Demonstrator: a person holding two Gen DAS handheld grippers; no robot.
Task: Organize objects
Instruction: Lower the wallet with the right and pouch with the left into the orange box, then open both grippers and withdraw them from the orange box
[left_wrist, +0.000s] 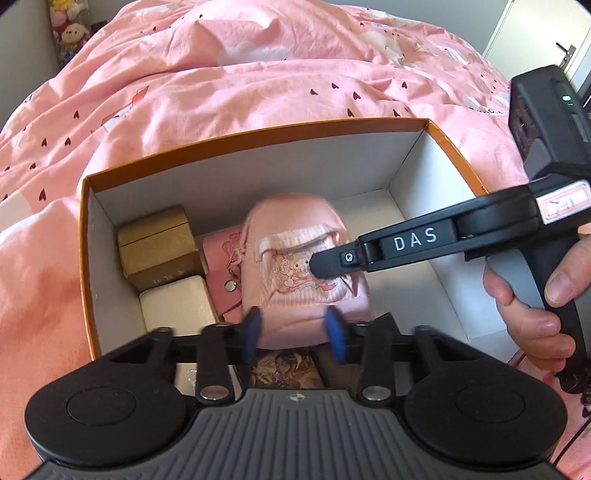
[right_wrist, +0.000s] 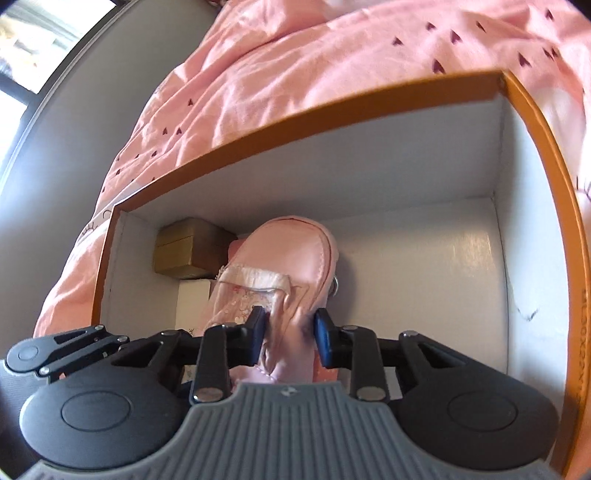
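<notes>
An orange-rimmed box (left_wrist: 258, 127) with white inside walls sits on a bed covered by a pink quilt (left_wrist: 221, 74) printed with small hearts. Inside it, a small pink backpack (left_wrist: 295, 229) stands near the middle, with a gold box (left_wrist: 157, 240), a cream box (left_wrist: 177, 302) and a pink pouch (left_wrist: 221, 258) to its left. The left gripper (left_wrist: 293, 334) has its blue-padded jaws narrowly apart at the backpack's near bottom edge; whether the pads press the fabric cannot be told. The right gripper (right_wrist: 291, 334), held in a hand (left_wrist: 528, 314), has its jaws pinched on a fold of the backpack's front.
</notes>
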